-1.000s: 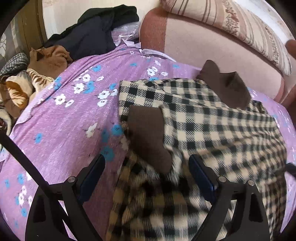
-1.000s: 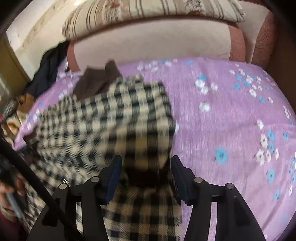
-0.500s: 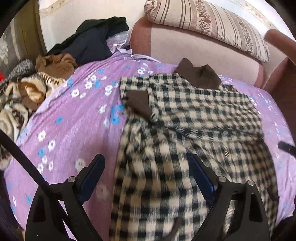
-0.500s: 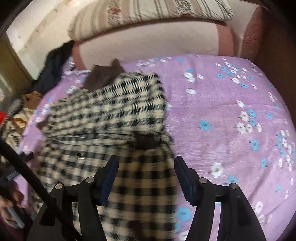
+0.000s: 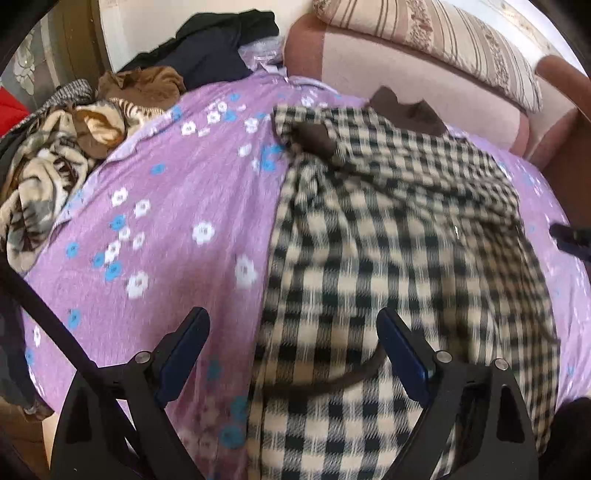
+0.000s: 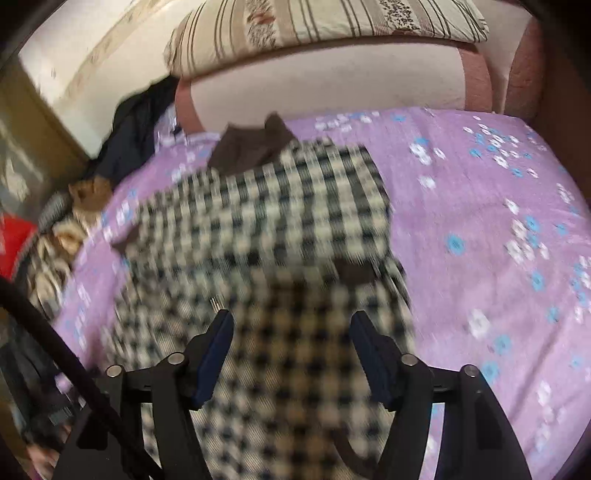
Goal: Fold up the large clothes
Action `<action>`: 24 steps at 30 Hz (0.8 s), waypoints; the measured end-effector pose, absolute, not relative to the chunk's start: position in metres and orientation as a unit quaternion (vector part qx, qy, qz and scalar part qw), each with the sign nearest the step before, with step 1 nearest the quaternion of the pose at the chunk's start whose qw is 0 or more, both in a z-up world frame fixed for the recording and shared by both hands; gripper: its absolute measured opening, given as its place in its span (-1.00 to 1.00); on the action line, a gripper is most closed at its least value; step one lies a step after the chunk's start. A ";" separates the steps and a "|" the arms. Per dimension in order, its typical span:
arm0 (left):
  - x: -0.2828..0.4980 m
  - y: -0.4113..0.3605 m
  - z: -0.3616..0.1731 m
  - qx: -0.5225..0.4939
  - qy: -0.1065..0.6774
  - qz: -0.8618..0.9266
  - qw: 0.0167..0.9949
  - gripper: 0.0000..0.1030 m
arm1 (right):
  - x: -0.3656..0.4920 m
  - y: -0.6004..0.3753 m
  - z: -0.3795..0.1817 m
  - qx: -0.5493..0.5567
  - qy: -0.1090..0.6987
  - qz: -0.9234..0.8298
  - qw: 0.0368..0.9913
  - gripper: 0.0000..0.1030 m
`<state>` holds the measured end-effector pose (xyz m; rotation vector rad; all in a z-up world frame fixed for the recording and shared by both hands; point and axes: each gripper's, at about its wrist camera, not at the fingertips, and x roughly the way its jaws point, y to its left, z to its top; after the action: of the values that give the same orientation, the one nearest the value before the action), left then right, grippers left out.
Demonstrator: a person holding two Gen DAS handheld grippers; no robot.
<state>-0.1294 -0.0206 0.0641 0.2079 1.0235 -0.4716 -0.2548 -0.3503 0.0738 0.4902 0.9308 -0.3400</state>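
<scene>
Now the left tool (image 5: 291, 350) stands wide open, holding nothing, low in the frame over the near edge of the checked garment (image 5: 399, 236). Likewise the right tool (image 6: 291, 347), its jaws just opening, grips nothing above the cloth. That garment lies spread across the purple flowered bed (image 5: 166, 206), brown collar (image 5: 406, 110) toward the sofa back (image 5: 388, 66).

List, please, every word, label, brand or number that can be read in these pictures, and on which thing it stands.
None: no readable text appears in either view.
The checked garment and the purple floral bedsheet carry only patterns.
The striped pillow shows ornament, not letters.
</scene>
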 end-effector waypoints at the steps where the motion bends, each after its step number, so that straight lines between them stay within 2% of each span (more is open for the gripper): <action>1: -0.134 -0.016 0.062 0.097 0.486 -0.227 0.838 0.77 | -0.266 -0.345 0.068 0.227 0.452 -0.161 0.847 0.40; 5: -0.147 -0.003 0.049 0.112 0.497 -0.229 0.830 0.77 | -0.308 -0.339 0.046 0.222 0.470 -0.170 0.837 0.48; 10: -0.163 0.023 0.037 0.093 0.514 -0.232 0.821 0.77 | -0.350 -0.343 0.019 0.238 0.487 -0.194 0.818 0.48; 13: -0.169 0.036 0.033 0.070 0.528 -0.226 0.816 0.77 | -0.368 -0.343 0.014 0.265 0.479 -0.186 0.816 0.48; 16: -0.174 0.043 0.027 0.058 0.544 -0.227 0.805 0.77 | -0.383 -0.336 0.011 0.271 0.487 -0.177 0.811 0.58; 24: -0.186 0.054 0.020 0.060 0.550 -0.215 0.805 0.77 | -0.415 -0.318 0.003 0.293 0.494 -0.155 0.804 0.59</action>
<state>-0.1856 0.0537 0.0204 0.1287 1.1786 -0.4599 -0.4148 -0.3181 0.0028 0.6266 1.0579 -0.3328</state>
